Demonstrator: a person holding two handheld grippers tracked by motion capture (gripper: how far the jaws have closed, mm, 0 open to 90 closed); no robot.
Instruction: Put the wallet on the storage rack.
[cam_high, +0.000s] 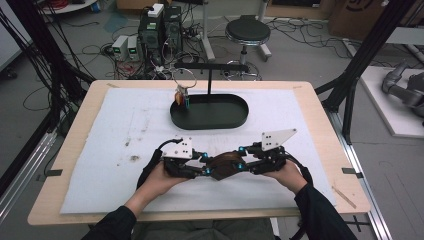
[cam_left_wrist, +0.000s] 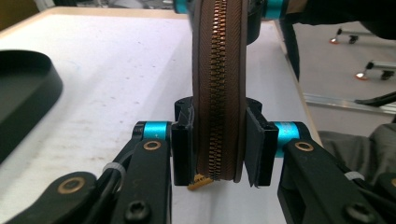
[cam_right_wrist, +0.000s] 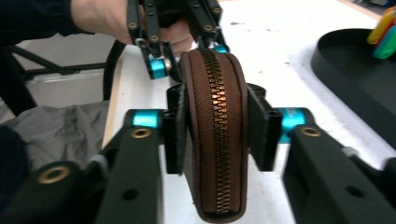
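A brown zipped pouch (cam_high: 224, 165) is held up just above the white mat between my two grippers. My left gripper (cam_high: 206, 164) is shut on one end of it. In the left gripper view both pads (cam_left_wrist: 183, 144) press the pouch (cam_left_wrist: 217, 70) edge-on, with the brass zip pull (cam_left_wrist: 200, 181) hanging below. My right gripper (cam_high: 241, 159) has the other end between its jaws. In the right gripper view the pouch (cam_right_wrist: 215, 186) bulges unsqueezed, and the pads (cam_right_wrist: 258, 130) stand close beside it. The left gripper (cam_right_wrist: 187, 51) and its hand show beyond the pouch.
A black oval tray (cam_high: 235, 122) sits at the mat's far middle, with a T-shaped stand (cam_high: 210, 67) and a ring of coloured tags (cam_high: 182, 96) hanging over it. The white mat (cam_high: 125, 130) covers most of the wooden table. A stool (cam_high: 247, 31) and computers stand behind.
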